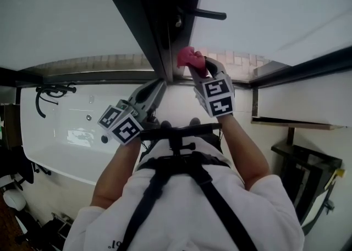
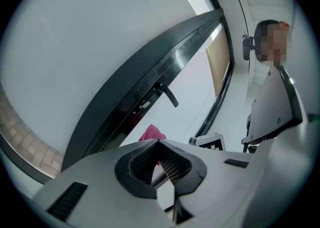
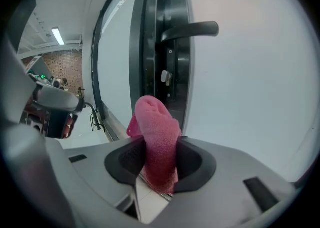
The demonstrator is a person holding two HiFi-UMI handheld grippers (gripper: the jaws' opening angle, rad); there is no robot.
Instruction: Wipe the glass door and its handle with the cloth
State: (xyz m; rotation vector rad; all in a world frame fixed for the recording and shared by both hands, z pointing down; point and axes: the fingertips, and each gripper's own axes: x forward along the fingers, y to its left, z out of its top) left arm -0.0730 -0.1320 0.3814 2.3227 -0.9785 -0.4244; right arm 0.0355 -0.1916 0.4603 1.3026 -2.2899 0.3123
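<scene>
The glass door [image 1: 269, 7] fills most of my head view, its panes so white that I can make out nothing through them, and its upper part is cut off. Its dark frame [image 1: 144, 21] runs down the middle between the two panes. My right gripper [image 1: 201, 68] is up at the frame's edge, its jaws clamped on the pink cloth [image 3: 157, 132], which stands out of them in a folded wad. The cloth's lower end hangs behind the pads. The wad sits just beside the frame, below the handle [image 3: 192, 29], but I cannot tell whether it touches the door. My left gripper [image 1: 158, 86] is lower and to the left, pointing at the frame, its jaws shut tip to tip with nothing between them. The handle sticks out sideways over the right pane, and under it is a small lock [image 3: 164, 77], too small to make out in detail
</scene>
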